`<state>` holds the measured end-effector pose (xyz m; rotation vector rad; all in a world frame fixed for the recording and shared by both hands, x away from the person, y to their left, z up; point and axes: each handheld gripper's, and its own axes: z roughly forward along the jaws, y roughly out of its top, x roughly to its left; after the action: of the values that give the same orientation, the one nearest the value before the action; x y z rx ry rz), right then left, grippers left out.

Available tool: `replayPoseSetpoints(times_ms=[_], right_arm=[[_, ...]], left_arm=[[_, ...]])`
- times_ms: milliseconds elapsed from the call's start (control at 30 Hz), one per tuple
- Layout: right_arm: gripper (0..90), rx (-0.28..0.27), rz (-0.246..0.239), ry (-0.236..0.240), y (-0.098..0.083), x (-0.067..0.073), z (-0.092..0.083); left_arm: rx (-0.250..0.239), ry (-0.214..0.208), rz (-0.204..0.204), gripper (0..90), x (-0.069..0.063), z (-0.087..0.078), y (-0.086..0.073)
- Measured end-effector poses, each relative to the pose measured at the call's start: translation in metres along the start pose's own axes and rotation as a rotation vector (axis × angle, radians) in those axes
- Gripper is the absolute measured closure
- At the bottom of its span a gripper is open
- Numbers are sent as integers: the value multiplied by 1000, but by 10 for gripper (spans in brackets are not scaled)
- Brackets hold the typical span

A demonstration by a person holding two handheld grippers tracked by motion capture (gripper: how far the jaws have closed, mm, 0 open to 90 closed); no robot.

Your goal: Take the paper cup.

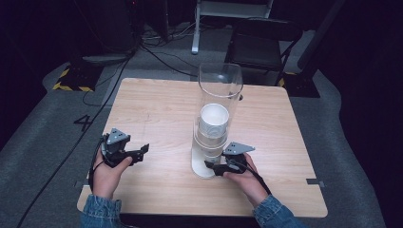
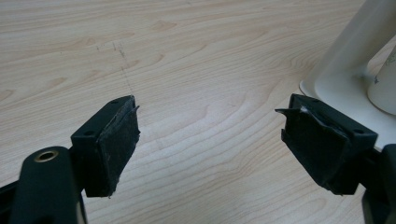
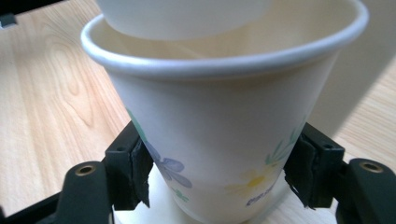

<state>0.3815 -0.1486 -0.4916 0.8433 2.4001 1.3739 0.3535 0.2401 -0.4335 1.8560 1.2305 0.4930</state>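
Item: white paper cup with printed flowers, bottom of a nested stack, sitting on the white base of a tall clear plastic tube dispenser near the middle of the light wood-grain counter. We are gripping it low on its wall with the right gripper; both padded fingers are pressing the paper from opposite sides. A second white cup is nesting into its mouth from above.

Item: left gripper. We are holding it apart from the dispenser, low over bare counter, fingers spread wide and holding nothing.

Risks, as we are judging them:
- Thin paper wall is likely yielding under the pads; squeezing harder could be creasing or ovalling the cup.
- The grip is sitting low on the taper, so the cup could be slipping upward out of the fingers when pulled.
- The nested cup above could be dragging along with it, bringing out two at once or jamming the stack in the tube.
- The dispenser is tall with a small base; with nothing bracing it, a sideways pull could be tipping or sliding it across the counter.
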Motion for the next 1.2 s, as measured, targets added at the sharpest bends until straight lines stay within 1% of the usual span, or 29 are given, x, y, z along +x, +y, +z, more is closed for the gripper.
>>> replayPoseSetpoints(times_ms=[67,100,133,167,267,333,400,433,533,633,667,733,800,833,1000,1033,1067,1133,1167,1200], right_arm=[[323,10,-10,-19,-1,-3,-4],[323,10,-10,-19,-1,-3,-4],[323,16,-13,-32,-2,-6,-8],[323,16,-13,-32,-2,-6,-8],[323,25,-17,-51,-3,-9,-13],[324,27,-22,-71,-4,-12,-19],[324,26,-22,-75,-5,-13,-20],[324,27,-20,-85,-5,-14,-23],[323,25,-6,-108,-8,-20,-31],[324,24,2,-119,-9,-23,-35],[323,19,9,-126,-9,-25,-39],[323,15,10,-128,-9,-26,-41],[324,0,17,-134,-6,-29,-48],[324,0,17,-134,-6,-29,-48],[323,-39,43,-154,0,-37,-64],[323,-49,50,-161,1,-39,-68],[323,-73,67,-173,3,-44,-74],[323,-78,69,-178,4,-46,-77],[323,-89,77,-193,5,-51,-82],[323,-93,86,-198,5,-53,-84]], left_arm=[[2,-5,1,188,-1,1,1],[3,-4,7,188,-1,2,2],[0,-8,8,188,-2,4,3],[0,-8,8,188,-2,4,3],[6,-14,14,188,-3,7,5],[9,-18,13,188,-5,10,7],[9,-23,18,188,-6,11,8],[10,-28,24,188,-6,13,9],[8,-30,23,188,-8,16,11],[7,-29,25,188,-8,17,12],[8,-33,27,188,-8,18,13],[10,-37,27,188,-9,19,13],[19,-41,29,188,-10,20,14],[19,-42,28,188,-9,20,14],[29,-32,28,188,-9,20,14],[27,-31,28,188,-9,20,14],[25,-28,30,188,-9,20,14],[28,-28,28,188,-9,20,13],[30,-27,28,188,-8,20,13],[33,-29,29,188,-8,20,13]])
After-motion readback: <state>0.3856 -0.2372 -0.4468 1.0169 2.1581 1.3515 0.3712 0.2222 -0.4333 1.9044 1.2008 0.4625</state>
